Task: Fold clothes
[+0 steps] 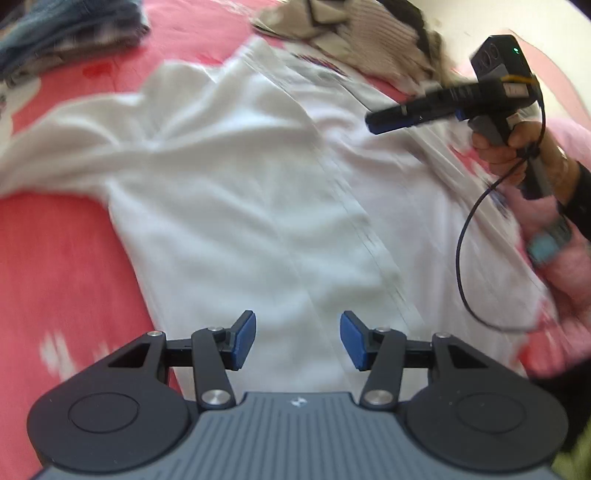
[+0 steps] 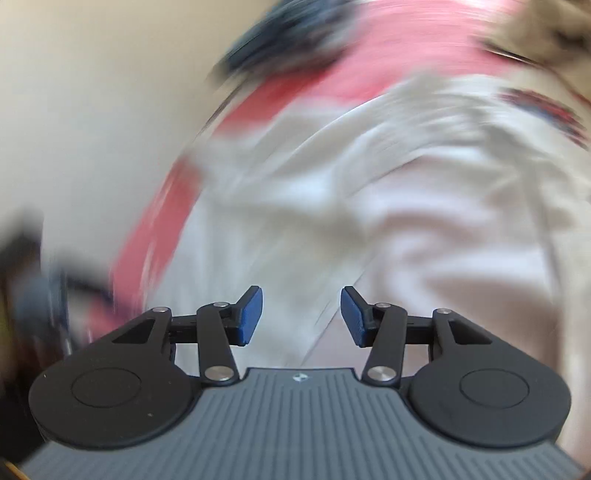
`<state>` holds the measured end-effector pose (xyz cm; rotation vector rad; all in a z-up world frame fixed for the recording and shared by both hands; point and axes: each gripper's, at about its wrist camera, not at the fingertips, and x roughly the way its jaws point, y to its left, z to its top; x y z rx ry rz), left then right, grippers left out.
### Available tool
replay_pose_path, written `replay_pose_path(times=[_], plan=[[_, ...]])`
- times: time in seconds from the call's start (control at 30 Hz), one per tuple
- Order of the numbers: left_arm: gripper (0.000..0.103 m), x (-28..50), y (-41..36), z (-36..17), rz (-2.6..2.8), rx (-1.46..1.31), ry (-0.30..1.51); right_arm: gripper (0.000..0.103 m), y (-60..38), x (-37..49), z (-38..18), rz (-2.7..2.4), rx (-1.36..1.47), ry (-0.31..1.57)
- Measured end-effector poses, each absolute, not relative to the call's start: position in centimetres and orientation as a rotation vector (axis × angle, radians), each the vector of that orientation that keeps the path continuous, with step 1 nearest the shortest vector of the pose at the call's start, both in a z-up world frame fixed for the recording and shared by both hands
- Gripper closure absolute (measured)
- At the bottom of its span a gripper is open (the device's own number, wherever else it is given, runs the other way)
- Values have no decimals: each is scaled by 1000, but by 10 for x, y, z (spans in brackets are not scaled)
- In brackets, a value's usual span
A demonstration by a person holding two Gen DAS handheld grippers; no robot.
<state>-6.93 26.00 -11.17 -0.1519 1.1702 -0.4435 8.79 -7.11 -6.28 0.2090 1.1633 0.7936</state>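
A white shirt lies spread on a pink-red bedsheet, with one side folded over along a seam and a sleeve reaching to the left. My left gripper hovers open over the shirt's near edge, nothing between its blue pads. In the left wrist view the right gripper hangs above the shirt's right side, held by a hand. The right wrist view is blurred; there my right gripper is open above the white shirt, holding nothing.
A beige and white pile of clothes lies at the far edge of the bed. Dark blue striped garments sit at the far left. A black cable loops down from the right gripper. A cream wall stands on the left in the right wrist view.
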Motion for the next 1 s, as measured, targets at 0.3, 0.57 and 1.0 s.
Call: replay_pose_path(times=[0.3, 0.57, 1.0], plan=[[51, -12, 249, -144, -322, -171, 1094, 56, -74, 193, -124, 413, 571, 1147], [50, -16, 235, -149, -330, -112, 1063, 56, -60, 219, -142, 338, 648, 1175], [50, -19, 235, -152, -329, -102, 1052, 103, -56, 219, -127, 337, 522, 970]])
